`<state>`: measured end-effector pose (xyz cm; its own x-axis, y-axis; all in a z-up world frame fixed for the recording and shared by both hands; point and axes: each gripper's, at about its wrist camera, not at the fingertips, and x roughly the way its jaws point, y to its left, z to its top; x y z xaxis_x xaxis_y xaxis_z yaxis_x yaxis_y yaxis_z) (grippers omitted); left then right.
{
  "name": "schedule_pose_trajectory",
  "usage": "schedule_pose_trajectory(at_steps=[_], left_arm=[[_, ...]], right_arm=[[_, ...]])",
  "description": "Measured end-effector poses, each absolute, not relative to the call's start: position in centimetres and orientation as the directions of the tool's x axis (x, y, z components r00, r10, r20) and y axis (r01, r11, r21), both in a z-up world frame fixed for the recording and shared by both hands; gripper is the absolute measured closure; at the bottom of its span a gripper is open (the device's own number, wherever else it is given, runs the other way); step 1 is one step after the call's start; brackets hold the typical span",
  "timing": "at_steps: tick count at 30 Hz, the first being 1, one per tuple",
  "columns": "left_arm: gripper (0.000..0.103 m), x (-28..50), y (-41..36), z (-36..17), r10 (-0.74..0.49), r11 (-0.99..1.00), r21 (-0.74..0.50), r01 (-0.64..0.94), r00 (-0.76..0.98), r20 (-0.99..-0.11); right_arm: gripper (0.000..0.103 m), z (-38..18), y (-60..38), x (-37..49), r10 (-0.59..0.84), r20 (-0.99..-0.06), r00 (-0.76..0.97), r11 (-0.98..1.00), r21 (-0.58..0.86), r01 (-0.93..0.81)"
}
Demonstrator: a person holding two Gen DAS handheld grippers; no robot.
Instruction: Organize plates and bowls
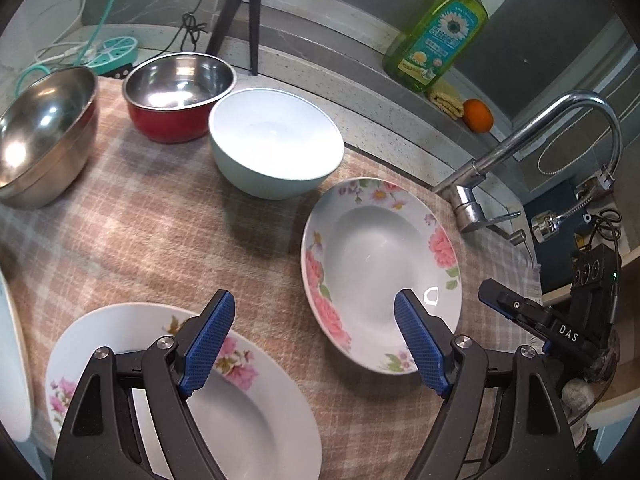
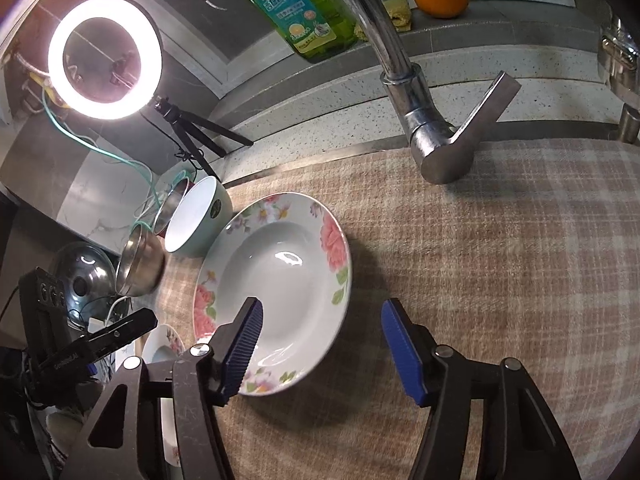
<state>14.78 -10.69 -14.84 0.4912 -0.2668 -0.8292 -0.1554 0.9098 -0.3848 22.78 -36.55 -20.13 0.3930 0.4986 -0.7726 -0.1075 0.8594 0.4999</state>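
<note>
Over the checked cloth (image 2: 500, 280) on the tabletop: both approach the plates, nothing gripped.
Right hand-held gripper (image 2: 322, 346) gapes astride the rose-rimmed deep plate (image 2: 280, 276) rim, pads clear; next, likely pinch the glazed lip. Left hand-held gripper (image 1: 314, 340) open between plates; second floral plate (image 1: 224, 412) beneath. Beyond: pale ceramic bowl (image 1: 276, 140), red-sided steel bowl (image 1: 178, 92), bare steel bowl (image 1: 44, 136).

Pink-flowered white plate (image 1: 380, 276), pale blue bowl (image 1: 276, 144), beige plaid cloth (image 1: 160, 220)
</note>
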Motion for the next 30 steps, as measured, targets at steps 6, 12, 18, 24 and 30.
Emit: schedule_pose_trajectory(at_steps=[6,12,18,24,30], left_arm=[[0.025,16.4,-11.0,-15.9,-0.283,0.907,-0.393,-0.152,0.473,-0.835],[0.032,17.7,-11.0,-16.8,-0.304,0.901,-0.407,-0.151,0.451,-0.839],[0.048,18.7,-10.8,-17.5,-0.316,0.894,-0.418,-0.158,0.439,-0.841],[0.051,19.3,-11.0,-18.2,-0.351,0.887,-0.439,-0.143,0.409,-0.842],[0.067,19.4,-11.4,-18.6,-0.356,0.894,-0.432,-0.122,0.392,-0.848]], right_arm=[[0.061,-21.4,-36.5,24.0,0.517,-0.773,0.368,0.849,0.52,-0.101],[0.067,-21.8,-36.6,25.1,0.528,-0.769,0.36,0.841,0.532,-0.096],[0.072,-22.1,-36.7,25.7,0.536,-0.769,0.349,0.836,0.54,-0.096],[0.081,-22.7,-36.5,26.2,0.544,-0.771,0.331,0.832,0.549,-0.088],[0.089,-23.0,-36.3,26.2,0.553,-0.77,0.317,0.825,0.559,-0.082]])
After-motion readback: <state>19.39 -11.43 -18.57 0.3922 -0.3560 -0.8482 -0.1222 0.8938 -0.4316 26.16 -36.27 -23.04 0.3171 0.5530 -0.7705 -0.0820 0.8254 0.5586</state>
